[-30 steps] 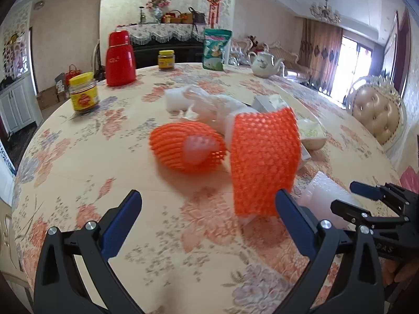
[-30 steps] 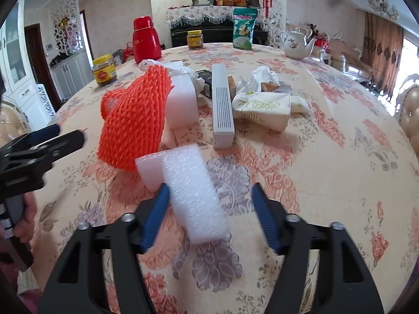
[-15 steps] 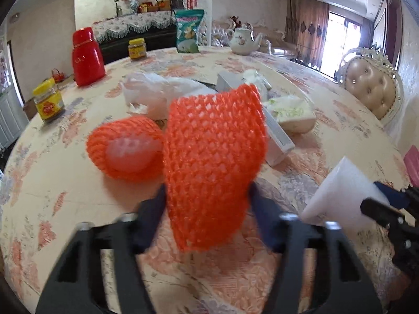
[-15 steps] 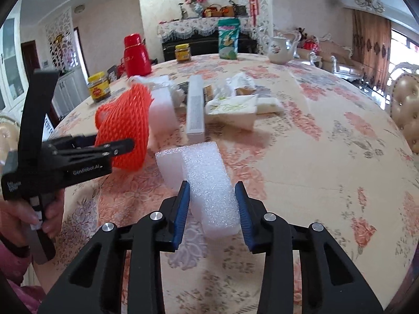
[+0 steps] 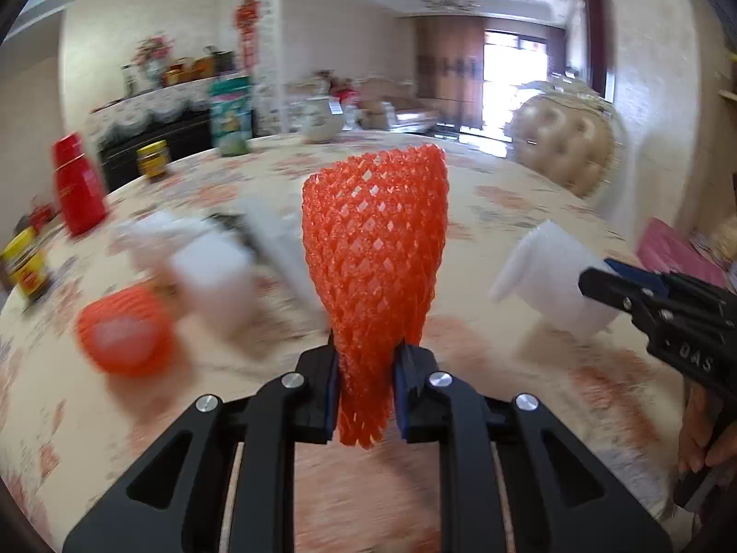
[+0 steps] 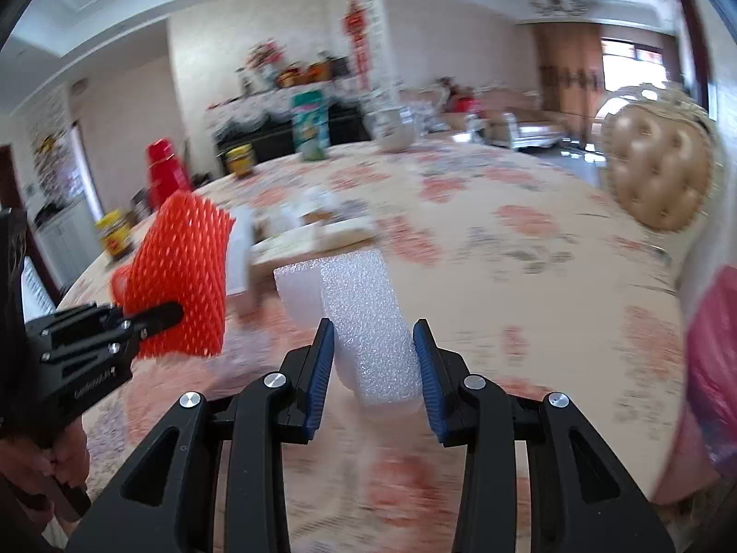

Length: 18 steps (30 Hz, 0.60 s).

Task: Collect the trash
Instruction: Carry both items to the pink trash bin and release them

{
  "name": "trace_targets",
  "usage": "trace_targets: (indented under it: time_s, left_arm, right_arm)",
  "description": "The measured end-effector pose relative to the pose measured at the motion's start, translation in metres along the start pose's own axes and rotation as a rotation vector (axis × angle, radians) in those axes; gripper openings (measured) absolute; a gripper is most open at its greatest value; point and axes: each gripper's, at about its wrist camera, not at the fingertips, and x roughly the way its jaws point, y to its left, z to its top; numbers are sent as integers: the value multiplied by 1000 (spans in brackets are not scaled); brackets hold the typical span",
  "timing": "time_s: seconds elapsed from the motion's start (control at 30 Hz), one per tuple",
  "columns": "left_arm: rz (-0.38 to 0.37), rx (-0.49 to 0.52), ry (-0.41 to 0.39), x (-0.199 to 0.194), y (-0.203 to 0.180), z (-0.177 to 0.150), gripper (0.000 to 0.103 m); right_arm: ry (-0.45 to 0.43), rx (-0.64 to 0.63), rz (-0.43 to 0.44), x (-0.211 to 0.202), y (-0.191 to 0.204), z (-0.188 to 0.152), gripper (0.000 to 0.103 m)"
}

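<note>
My left gripper (image 5: 364, 391) is shut on an orange foam net sleeve (image 5: 375, 249) and holds it upright above the table. It also shows in the right wrist view (image 6: 177, 276). My right gripper (image 6: 373, 368) is shut on a white foam block (image 6: 364, 318), lifted off the table; the block also shows at the right of the left wrist view (image 5: 548, 276). A second orange net (image 5: 124, 332) wrapping something pale lies on the table at the left. More white foam and wrappers (image 5: 216, 267) lie behind it, blurred.
A round floral table (image 6: 529, 249) holds a red thermos (image 5: 78, 193), yellow-lidded jars (image 5: 27, 267), a green snack bag (image 5: 232, 115) and a teapot (image 5: 322, 120). A padded chair (image 6: 658, 175) stands at the right, with a pink bag (image 6: 714, 359) near the table edge.
Both grippers closed on their items and lifted them: the left on the orange net, the right on the foam block. Both have swung to the right.
</note>
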Motion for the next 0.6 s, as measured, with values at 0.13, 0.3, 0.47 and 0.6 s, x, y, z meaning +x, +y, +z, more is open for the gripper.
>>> trace_targets:
  time_s: [0.13, 0.3, 0.47, 0.6]
  left_arm:
    - [-98, 57, -12, 12, -46, 16, 18]
    - [-241, 137, -40, 27, -118, 38, 18]
    - [-370, 203, -60, 44, -188, 58, 18]
    - [-486, 239, -66, 54, -248, 76, 18]
  right_arm:
    - [-56, 94, -105, -24, -47, -3, 37]
    - [-124, 203, -251, -60, -110, -10, 37]
    - [-177, 301, -405, -96, -174, -20, 37]
    - [-196, 353, -510, -117, -224, -26, 37]
